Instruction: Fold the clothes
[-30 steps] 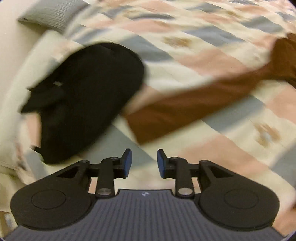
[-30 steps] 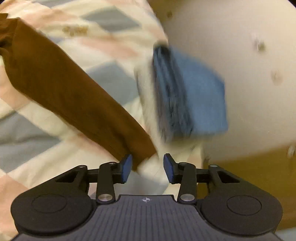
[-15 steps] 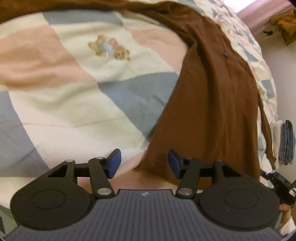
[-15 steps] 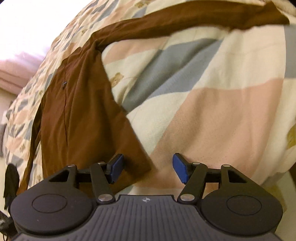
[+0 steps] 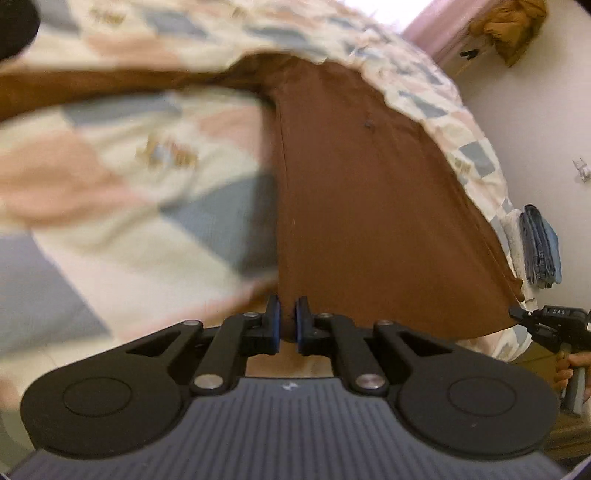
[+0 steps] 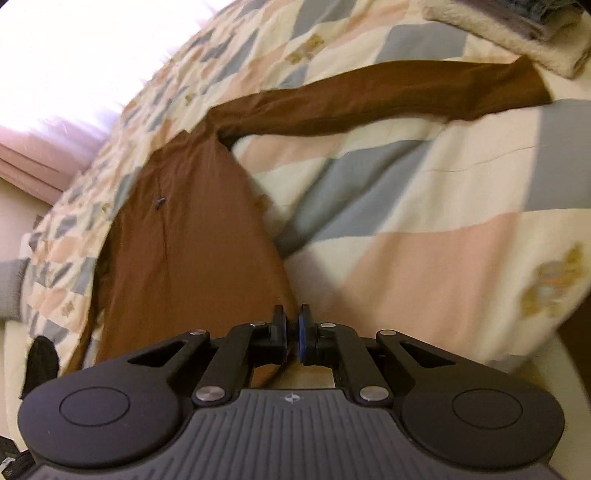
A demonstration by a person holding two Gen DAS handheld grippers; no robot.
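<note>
A brown long-sleeved shirt (image 5: pixel 369 221) lies spread on the patchwork quilt (image 5: pixel 110 206), hem nearest me. My left gripper (image 5: pixel 287 325) is closing on the hem's left corner, with brown cloth pinched between its blue pads. In the right wrist view the same shirt (image 6: pixel 184 258) runs away from me, one sleeve (image 6: pixel 369 99) stretched to the upper right. There my right gripper (image 6: pixel 293 330) is closing on the hem's right corner, the cloth edge caught between its pads. It also shows at the left wrist view's right edge, as the right gripper (image 5: pixel 521 317) in a hand (image 5: pixel 565 369).
Folded blue jeans (image 5: pixel 539 247) rest on a white fluffy cloth (image 6: pixel 517 44) at the bed's right edge. A black garment (image 6: pixel 40 362) lies at the left edge, with a grey pillow (image 6: pixel 11 288) beyond it. An orange-brown garment (image 5: pixel 517 26) hangs on the wall.
Both grippers swung in from the bed's sides to the shirt's hem. Their jaws widened over the corners, then shut on the cloth.
</note>
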